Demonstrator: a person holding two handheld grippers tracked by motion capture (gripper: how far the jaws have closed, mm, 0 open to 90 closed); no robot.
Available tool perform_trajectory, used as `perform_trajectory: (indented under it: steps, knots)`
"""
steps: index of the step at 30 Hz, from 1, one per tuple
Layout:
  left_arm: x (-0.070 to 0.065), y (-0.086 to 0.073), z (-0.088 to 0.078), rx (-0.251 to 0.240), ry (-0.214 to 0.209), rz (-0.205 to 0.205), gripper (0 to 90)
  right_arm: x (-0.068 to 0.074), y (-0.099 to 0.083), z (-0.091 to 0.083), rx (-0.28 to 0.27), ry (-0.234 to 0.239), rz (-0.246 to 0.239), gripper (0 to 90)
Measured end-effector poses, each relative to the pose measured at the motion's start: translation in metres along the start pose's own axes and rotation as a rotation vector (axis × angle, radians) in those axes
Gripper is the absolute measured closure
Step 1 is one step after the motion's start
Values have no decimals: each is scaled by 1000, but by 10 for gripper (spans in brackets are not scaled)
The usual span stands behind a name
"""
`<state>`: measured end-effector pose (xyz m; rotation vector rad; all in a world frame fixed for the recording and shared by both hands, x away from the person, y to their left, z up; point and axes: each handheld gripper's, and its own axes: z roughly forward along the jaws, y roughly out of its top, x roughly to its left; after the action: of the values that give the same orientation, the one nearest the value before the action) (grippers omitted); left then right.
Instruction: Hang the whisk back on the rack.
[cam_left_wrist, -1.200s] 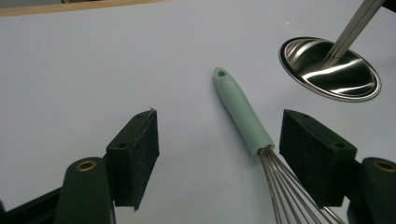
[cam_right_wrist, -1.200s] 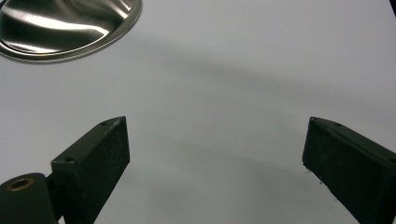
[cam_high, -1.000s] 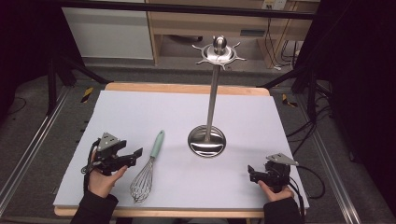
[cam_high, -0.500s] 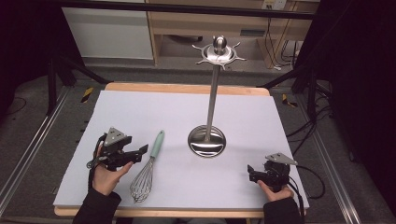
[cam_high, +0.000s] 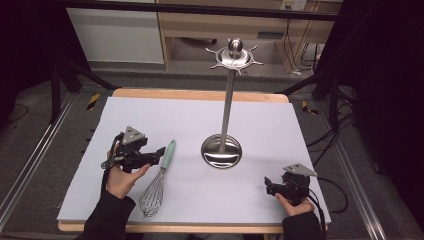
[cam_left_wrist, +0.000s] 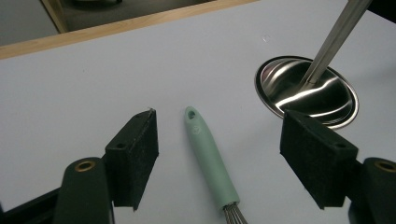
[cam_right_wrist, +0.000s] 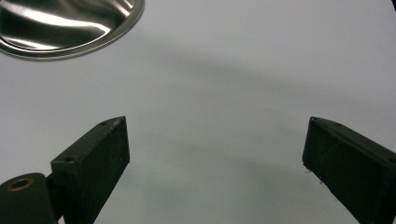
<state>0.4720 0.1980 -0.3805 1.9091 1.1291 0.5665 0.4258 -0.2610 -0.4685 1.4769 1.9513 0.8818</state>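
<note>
Left tool (cam_high: 159, 150) jaws wide apart, straddling the whisk (cam_left_wrist: 210, 158) handle from above, nothing gripped. Right tool (cam_high: 268, 187) also agape, parked on the table (cam_high: 280, 120) near its right front corner. Whisk lies flat left of the stand (cam_high: 221, 150). I reckon it's light; the wire end is springy, so I'd grab the stiff green handle mid-length.

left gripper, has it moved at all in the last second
Yes. In the high view the left gripper has shifted forward and to the right, closing on the whisk handle, which lies unmoved beside the utensil stand.
</note>
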Motion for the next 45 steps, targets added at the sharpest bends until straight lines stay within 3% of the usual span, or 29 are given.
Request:
perform_trajectory:
  steps: [12,15,27,45]
  knots:
    - [-2,6,12,35,-6,8,287,1,1,1,5,-2,-8,78]
    - [-1,5,20,77,3,16,307,1,2,1,7,-2,-5,78]
    - [-2,1,32,145,12,12,339,3,2,3,16,-4,-11,78]
    - [-5,-16,58,288,9,35,392,4,2,3,19,-2,-18,78]
